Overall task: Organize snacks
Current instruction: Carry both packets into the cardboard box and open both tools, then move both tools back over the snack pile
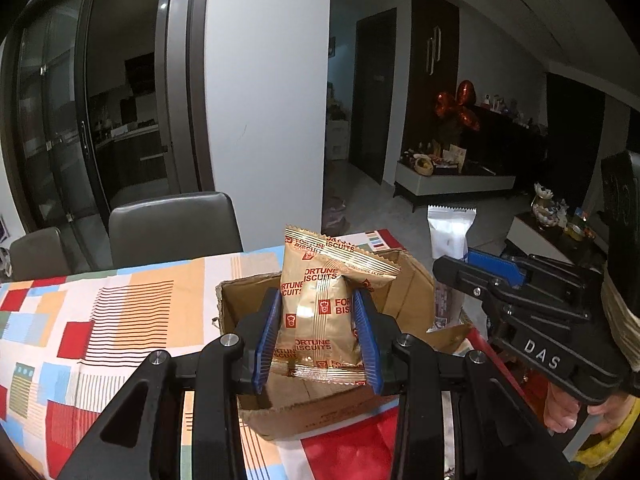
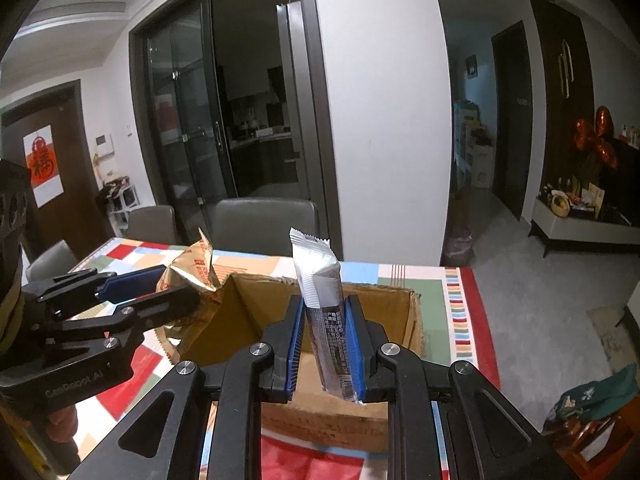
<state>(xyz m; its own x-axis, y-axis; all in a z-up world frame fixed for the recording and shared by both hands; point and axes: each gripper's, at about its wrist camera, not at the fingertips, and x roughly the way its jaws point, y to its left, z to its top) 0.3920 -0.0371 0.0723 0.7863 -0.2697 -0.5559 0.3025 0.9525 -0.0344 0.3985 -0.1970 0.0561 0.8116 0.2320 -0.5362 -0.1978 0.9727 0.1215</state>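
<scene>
Left gripper (image 1: 316,336) pinches the gold foil biscuit packet (image 1: 320,304), right gripper (image 2: 326,344) the silver-grey wrapper bar (image 2: 326,320); lower each inside the brown cardboard box (image 2: 400,320), centre frame, before letting go

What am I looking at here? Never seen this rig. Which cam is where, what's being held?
No robot arm: a person holds a two-finger gripper in each hand, and a fisheye camera on each looks along its fingers. In the left wrist view, the left gripper is clamped on a gold Fortune Biscuits packet. In the right wrist view, the right gripper is clamped on a white and grey snack packet. Both hang over an open cardboard box standing on a table with a colourful patchwork tablecloth. Grey chairs stand behind.
</scene>
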